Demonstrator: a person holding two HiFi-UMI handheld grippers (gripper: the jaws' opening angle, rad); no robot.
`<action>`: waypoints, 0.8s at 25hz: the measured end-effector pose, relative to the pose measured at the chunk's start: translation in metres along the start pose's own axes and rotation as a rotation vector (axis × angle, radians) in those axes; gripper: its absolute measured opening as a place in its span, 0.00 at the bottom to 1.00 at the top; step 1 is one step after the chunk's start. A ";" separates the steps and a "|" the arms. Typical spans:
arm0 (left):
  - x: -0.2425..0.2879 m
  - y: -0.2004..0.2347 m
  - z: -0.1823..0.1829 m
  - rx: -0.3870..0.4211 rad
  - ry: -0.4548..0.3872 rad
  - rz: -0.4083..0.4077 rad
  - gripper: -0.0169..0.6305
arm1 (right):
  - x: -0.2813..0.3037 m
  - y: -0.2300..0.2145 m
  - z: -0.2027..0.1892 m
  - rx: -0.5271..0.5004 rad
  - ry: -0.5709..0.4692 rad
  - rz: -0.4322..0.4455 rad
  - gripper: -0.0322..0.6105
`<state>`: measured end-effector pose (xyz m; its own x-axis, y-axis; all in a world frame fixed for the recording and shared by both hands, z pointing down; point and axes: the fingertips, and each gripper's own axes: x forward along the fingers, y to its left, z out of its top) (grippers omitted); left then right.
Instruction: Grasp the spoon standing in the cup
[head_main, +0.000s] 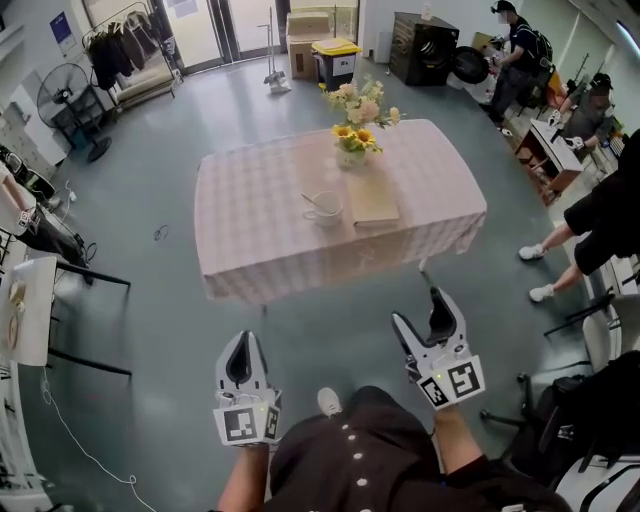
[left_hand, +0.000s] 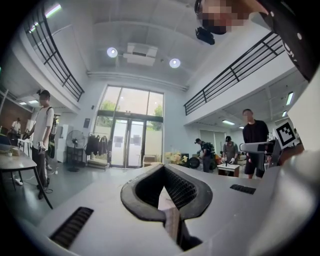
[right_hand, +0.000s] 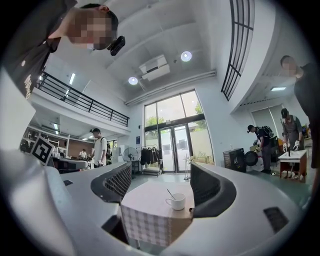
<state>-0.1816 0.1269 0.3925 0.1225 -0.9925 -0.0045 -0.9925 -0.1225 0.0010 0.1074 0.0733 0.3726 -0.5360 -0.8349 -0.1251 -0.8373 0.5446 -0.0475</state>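
Note:
A white cup (head_main: 326, 208) stands near the middle of a table (head_main: 250, 230) covered with a pale checked cloth. A spoon (head_main: 312, 200) leans in it, handle pointing left. In the right gripper view the cup (right_hand: 176, 201) and spoon (right_hand: 170, 193) show between the jaws, still far off. My right gripper (head_main: 417, 306) is open and empty, held low in front of the table's near right corner. My left gripper (head_main: 241, 338) is shut on nothing, further back on the left. In the left gripper view the left gripper (left_hand: 163, 168) has its pads meeting at the tips.
A vase of yellow and pink flowers (head_main: 352, 135) stands at the table's far side, and a tan book (head_main: 372, 200) lies right of the cup. People (head_main: 590, 225) stand and sit at the right by a small desk (head_main: 545, 150). A desk (head_main: 30, 305) is at the left.

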 end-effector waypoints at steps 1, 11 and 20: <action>0.002 0.001 -0.001 0.004 0.002 -0.003 0.04 | 0.001 -0.001 -0.001 0.003 0.003 -0.005 0.59; 0.031 0.008 -0.011 0.024 0.012 -0.002 0.04 | 0.034 -0.009 -0.018 0.017 0.018 0.004 0.58; 0.077 0.018 -0.011 0.022 0.008 0.037 0.04 | 0.083 -0.039 -0.021 0.010 0.006 0.032 0.58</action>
<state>-0.1904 0.0480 0.4031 0.0855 -0.9963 0.0033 -0.9961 -0.0855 -0.0210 0.0934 -0.0187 0.3846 -0.5627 -0.8178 -0.1209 -0.8189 0.5714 -0.0534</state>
